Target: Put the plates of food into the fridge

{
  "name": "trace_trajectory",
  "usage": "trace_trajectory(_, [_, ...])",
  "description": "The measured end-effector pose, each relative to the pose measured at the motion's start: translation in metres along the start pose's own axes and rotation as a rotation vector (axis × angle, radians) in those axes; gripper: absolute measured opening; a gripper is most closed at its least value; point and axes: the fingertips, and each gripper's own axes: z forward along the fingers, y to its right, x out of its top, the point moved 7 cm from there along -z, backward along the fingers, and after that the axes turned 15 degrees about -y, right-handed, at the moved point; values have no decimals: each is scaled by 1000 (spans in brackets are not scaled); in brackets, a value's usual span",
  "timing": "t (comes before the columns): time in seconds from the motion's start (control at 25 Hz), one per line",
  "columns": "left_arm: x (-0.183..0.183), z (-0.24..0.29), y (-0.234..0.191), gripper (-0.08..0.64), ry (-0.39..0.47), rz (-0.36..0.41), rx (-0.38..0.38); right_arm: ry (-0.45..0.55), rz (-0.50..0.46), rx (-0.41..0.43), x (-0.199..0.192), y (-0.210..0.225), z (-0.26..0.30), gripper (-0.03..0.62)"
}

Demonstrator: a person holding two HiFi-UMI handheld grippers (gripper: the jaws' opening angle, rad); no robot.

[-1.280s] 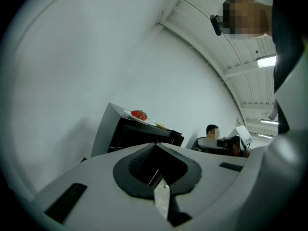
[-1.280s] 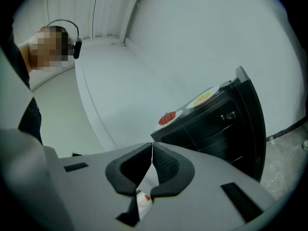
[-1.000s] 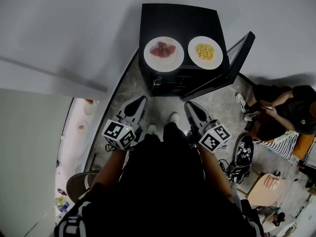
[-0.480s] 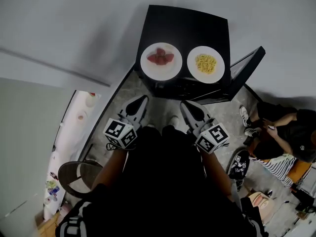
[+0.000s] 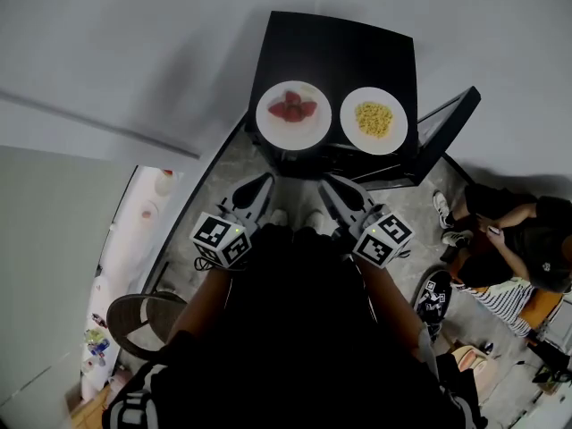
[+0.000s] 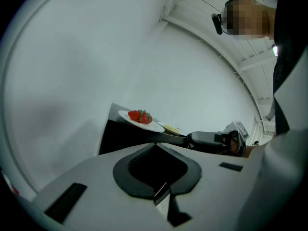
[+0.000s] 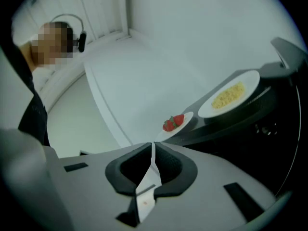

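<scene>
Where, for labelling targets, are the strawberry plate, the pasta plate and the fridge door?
Strawberry plate (image 5: 293,136): head view, bare white below the berries.
Pasta plate (image 5: 374,144): head view, bare white below the food.
Fridge door (image 5: 444,134): head view, middle of open panel.

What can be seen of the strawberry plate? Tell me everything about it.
The strawberry plate is round, white and glossy, ceramic by its look. A few red strawberries with green tops lie heaped at its middle. It lies flat on top of the black fridge, at the front left, its rim near the front edge. The plate of yellow food sits to its right, a narrow gap between them. Only the fridge top and the berries touch it.
</scene>
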Motion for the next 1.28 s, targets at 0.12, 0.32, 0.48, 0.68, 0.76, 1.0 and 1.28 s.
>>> trace_trajectory(0.12, [5,0,-6,20,-1,5,-12,56,157,50,2,4,13,25])
trace_trajectory(0.32, [7,-6,-18,20,-15,14,-27,43,157,19,6,1,37,27])
trace_trajectory(0.48, [7,-9,-28,20,-20,9,-29,63,297,92,5,4,53,164])
trace_trajectory(0.68, [6,-9,-36,20,-26,12,-38,162,498,176,12,13,63,164])
trace_trajectory(0.76, [3,-11,-36,20,-23,8,-33,184,558,199,14,15,66,164])
trace_trajectory(1.0, [4,-10,-39,20,-29,19,-48,174,660,174,10,23,76,164])
trace_trajectory(1.28, [2,-10,-41,20,-39,16,-51,189,745,183,12,28,83,164])
